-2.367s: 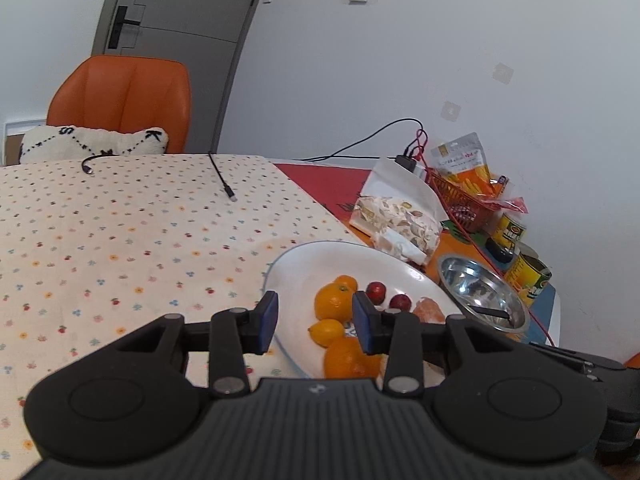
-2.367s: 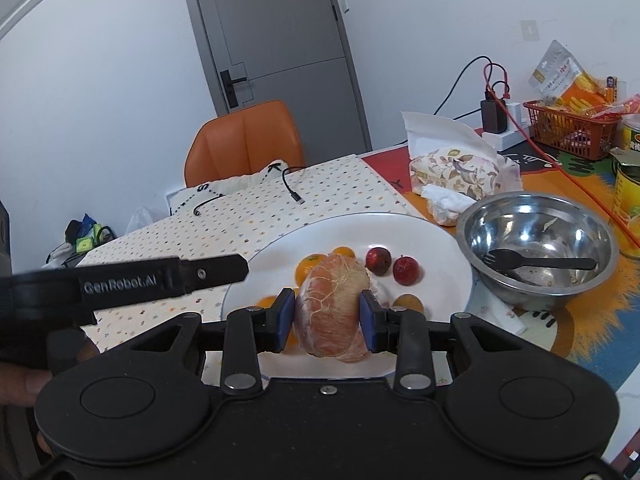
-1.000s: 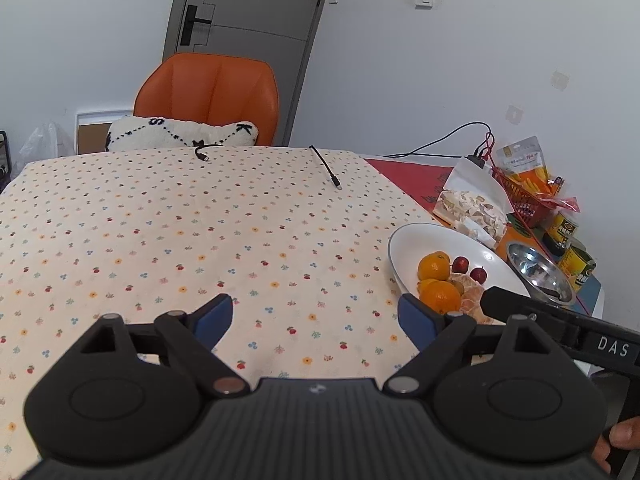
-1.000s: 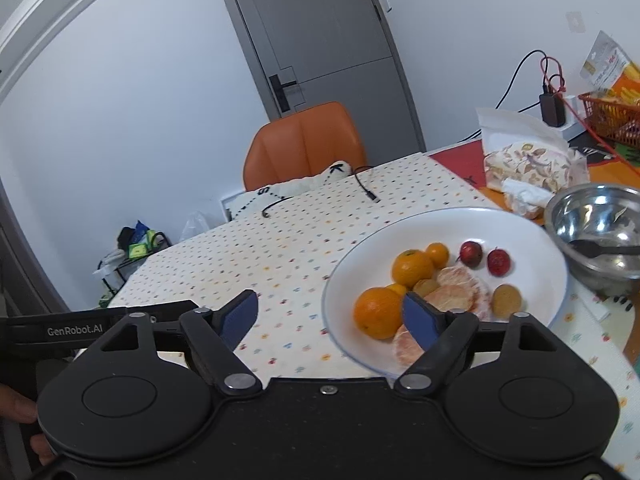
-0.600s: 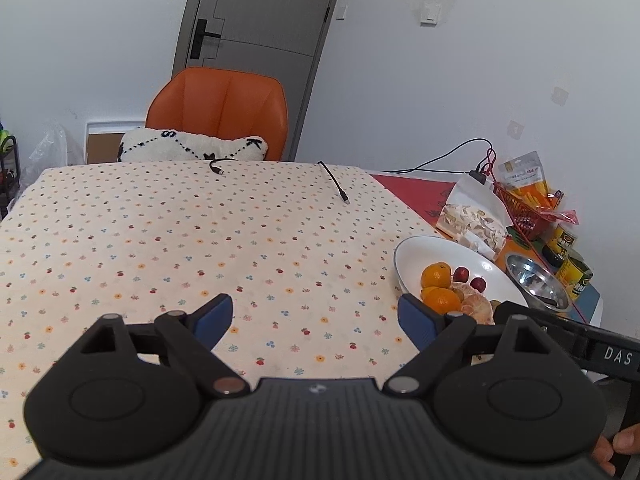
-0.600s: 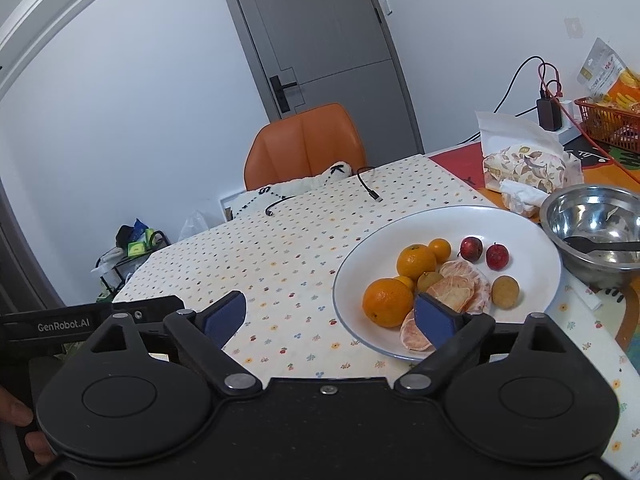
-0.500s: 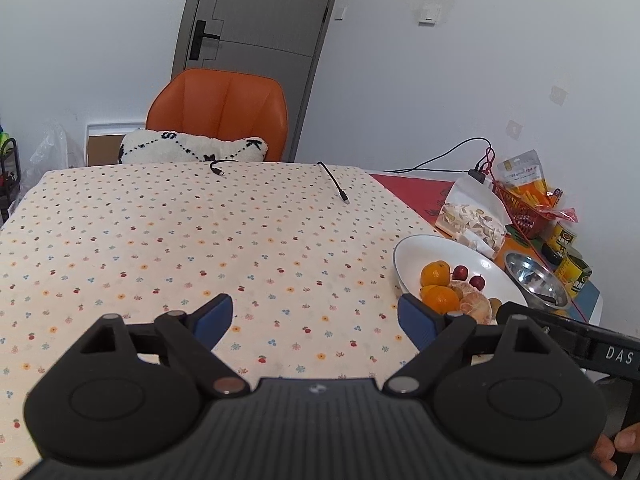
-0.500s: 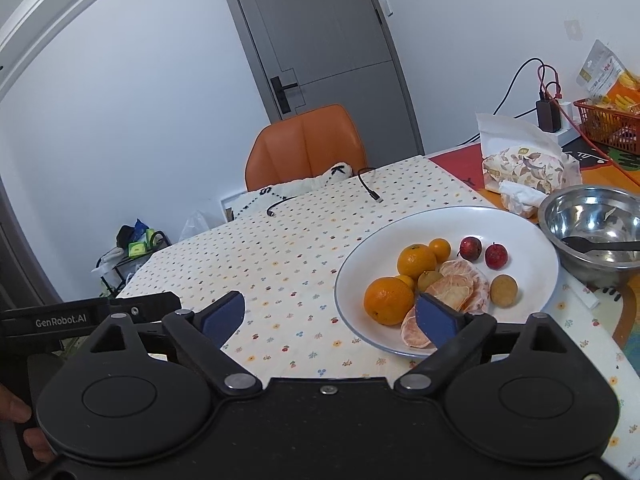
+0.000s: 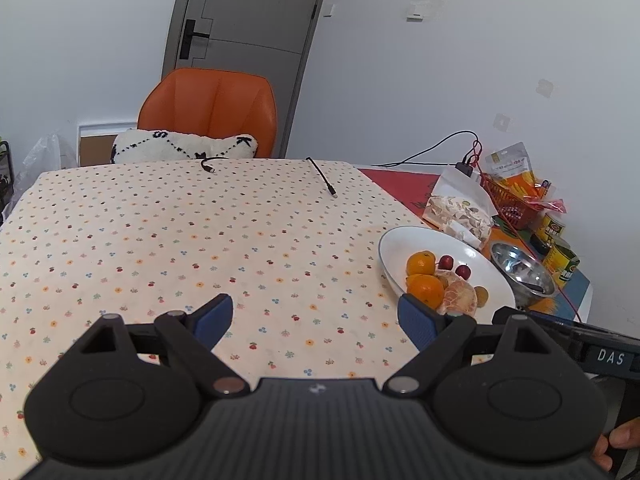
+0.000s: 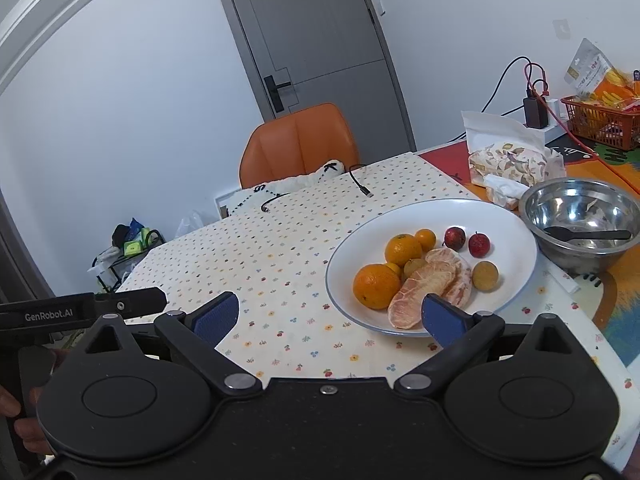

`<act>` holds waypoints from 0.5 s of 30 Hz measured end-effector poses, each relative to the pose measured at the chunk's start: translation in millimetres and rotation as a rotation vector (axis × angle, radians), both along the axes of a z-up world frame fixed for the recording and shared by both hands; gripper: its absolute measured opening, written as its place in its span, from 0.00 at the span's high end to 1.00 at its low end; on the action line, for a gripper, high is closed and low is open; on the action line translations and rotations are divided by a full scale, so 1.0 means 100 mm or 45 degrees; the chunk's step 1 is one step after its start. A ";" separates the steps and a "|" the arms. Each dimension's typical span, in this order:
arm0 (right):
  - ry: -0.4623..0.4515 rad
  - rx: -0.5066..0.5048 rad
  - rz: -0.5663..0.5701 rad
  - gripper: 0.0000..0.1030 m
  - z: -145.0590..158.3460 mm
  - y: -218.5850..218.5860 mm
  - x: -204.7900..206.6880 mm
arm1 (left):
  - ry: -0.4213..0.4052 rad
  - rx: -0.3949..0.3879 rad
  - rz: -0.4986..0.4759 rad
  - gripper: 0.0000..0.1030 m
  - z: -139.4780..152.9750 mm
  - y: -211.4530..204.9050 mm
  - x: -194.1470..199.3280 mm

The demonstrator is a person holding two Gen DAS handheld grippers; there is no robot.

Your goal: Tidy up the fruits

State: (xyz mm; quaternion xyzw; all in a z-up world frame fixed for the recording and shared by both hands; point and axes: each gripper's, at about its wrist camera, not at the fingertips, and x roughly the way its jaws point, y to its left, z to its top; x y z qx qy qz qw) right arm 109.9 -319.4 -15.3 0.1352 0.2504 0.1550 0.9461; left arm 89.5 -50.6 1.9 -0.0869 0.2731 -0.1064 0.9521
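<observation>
A white plate (image 10: 516,236) (image 9: 394,240) on the dotted tablecloth holds oranges (image 10: 376,286) (image 9: 426,290), a peeled citrus (image 10: 436,280) (image 9: 458,300), two small red fruits (image 10: 478,244) (image 9: 445,262) and small yellow ones (image 10: 485,275). My right gripper (image 10: 330,318) hovers near the plate's front left rim, its jaws still opening, with only tablecloth between them. My left gripper (image 9: 314,318) stands open over bare cloth to the left of the plate, holding nothing.
A steel bowl (image 10: 580,220) with a black spoon sits right of the plate. Behind it lie a tissue pack (image 10: 516,164), an orange basket (image 10: 600,122), cans (image 9: 560,258) and cables (image 9: 322,178). An orange chair (image 9: 210,110) stands at the table's far side.
The right gripper set the peeled citrus on the plate, opened wider and drew back. The left gripper also pulled back from the plate with its jaws wide.
</observation>
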 end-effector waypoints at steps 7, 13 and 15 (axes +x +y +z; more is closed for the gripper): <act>0.014 0.004 -0.008 0.00 -0.02 -0.05 -0.10 | -0.006 0.058 0.017 0.04 0.02 -0.04 -0.09; 0.043 0.010 -0.013 0.00 -0.04 -0.09 -0.18 | 0.048 0.111 0.025 0.02 -0.02 -0.07 -0.10; 0.057 0.007 -0.012 0.00 -0.06 -0.10 -0.20 | 0.055 0.113 0.022 0.02 -0.04 -0.07 -0.11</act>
